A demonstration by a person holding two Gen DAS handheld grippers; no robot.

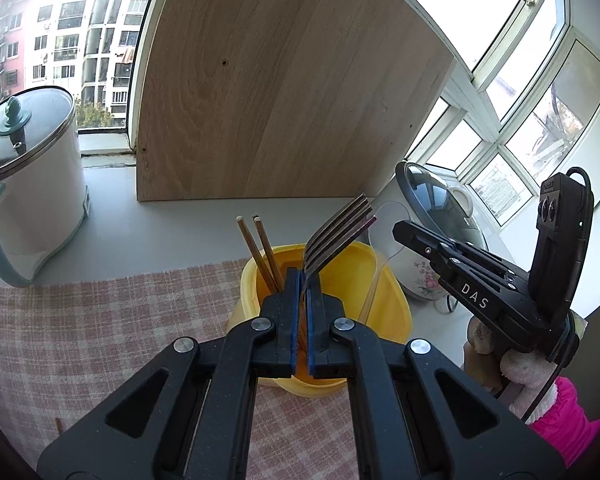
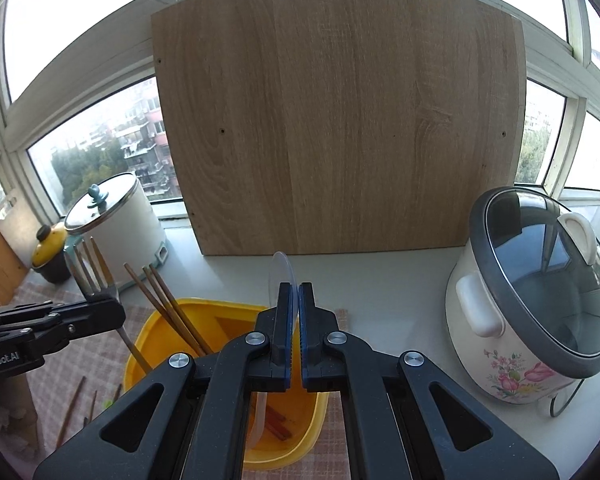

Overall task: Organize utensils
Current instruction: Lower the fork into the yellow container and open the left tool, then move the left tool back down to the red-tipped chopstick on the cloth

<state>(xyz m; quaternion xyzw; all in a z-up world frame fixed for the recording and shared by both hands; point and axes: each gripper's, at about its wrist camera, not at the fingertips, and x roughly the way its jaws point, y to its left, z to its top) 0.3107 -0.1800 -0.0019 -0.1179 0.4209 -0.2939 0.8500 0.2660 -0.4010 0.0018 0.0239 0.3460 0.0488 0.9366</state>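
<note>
From my left wrist camera, my left gripper [image 1: 303, 280] is clamped on a fork [image 1: 338, 232], tines up, over the yellow container [image 1: 384, 292] holding chopsticks [image 1: 260, 252]. From my right wrist camera, my right gripper [image 2: 295, 300] pinches a clear spoon [image 2: 282, 272] above that container [image 2: 156, 328].

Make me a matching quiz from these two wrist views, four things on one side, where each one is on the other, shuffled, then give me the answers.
Things:
1. fork
2. clear plastic spoon
3. chopsticks
4. flowered rice cooker

Places:
A. standing on the counter to the right of the yellow container
B. clamped in the left tongs, tines up
C. leaning inside the yellow container
D. clamped in the right tongs, bowl up

Pairs: 1-B, 2-D, 3-C, 4-A
</note>
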